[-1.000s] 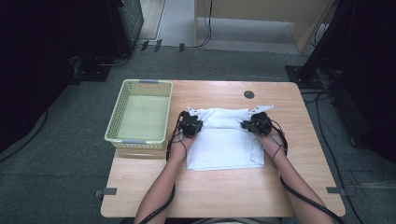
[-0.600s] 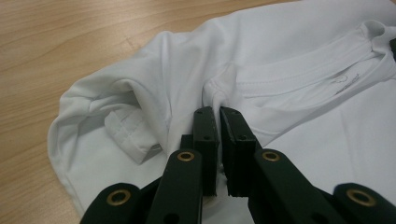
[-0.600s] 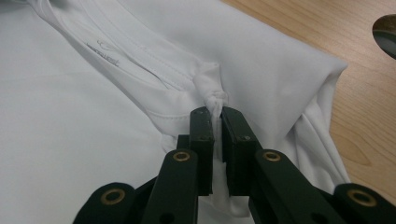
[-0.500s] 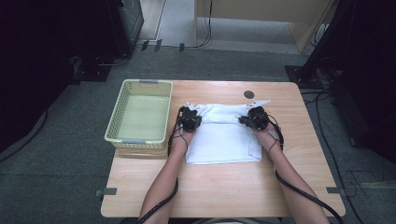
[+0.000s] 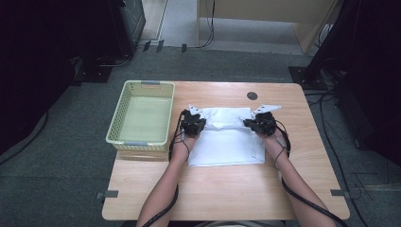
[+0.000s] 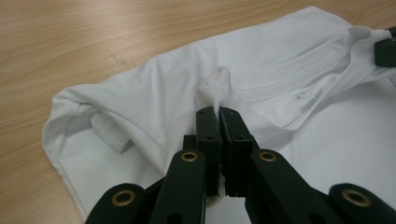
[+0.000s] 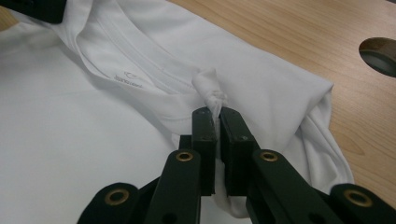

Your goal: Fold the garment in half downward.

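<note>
A white T-shirt (image 5: 227, 142) lies folded on the wooden table (image 5: 227, 189), collar end away from the person. My left gripper (image 5: 195, 124) is shut on a pinch of fabric at the shirt's left shoulder; in the left gripper view the T-shirt (image 6: 280, 60) bunches up between the closed jaws of the left gripper (image 6: 218, 112). My right gripper (image 5: 257, 124) is shut on the right shoulder; in the right gripper view a twist of the T-shirt (image 7: 140, 56) sticks up from the right gripper (image 7: 217, 112). The collar with a small printed label runs between the two pinches.
A pale green plastic basket (image 5: 119, 124) stands empty at the table's left edge, close to my left hand. A dark round cable hole (image 5: 252, 95) sits at the back of the table, seen as the cable hole (image 7: 380, 53) near the right gripper. Bare wood lies in front of the shirt.
Both grippers have drawn slightly toward the person, and the shirt's upper edge has bunched and lifted a little between them.
</note>
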### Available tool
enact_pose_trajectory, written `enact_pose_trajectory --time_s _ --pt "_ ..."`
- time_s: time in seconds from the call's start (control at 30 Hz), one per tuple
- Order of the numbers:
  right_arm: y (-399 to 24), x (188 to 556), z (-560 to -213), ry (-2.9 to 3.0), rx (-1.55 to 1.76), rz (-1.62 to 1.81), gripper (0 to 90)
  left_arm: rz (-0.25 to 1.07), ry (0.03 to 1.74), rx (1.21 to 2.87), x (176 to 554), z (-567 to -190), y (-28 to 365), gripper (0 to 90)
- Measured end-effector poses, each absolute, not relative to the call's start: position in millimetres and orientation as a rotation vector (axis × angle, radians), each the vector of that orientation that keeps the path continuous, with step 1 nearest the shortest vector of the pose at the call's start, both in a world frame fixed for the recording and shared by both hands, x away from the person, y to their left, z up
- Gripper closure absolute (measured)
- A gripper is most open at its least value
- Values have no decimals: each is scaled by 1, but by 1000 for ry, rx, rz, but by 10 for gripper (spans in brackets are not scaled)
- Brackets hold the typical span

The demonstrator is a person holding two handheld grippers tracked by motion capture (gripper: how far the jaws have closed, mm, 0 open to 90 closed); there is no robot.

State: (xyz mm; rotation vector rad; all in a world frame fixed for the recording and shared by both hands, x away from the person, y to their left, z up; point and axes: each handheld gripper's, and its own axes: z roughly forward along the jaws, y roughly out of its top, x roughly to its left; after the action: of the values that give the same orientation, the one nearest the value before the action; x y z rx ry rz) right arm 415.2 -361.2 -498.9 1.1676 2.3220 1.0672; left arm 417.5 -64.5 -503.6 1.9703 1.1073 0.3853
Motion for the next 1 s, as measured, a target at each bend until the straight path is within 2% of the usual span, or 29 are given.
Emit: enact_pose_trajectory --time_s 0.7,1.0 --pt "-365 357 -497 2371 1089 1083 866 354 1039 1979 362 -503 -55 886" --pt "-369 347 -508 2400 1116 1103 844 317 1053 1989 352 -511 -51 876"
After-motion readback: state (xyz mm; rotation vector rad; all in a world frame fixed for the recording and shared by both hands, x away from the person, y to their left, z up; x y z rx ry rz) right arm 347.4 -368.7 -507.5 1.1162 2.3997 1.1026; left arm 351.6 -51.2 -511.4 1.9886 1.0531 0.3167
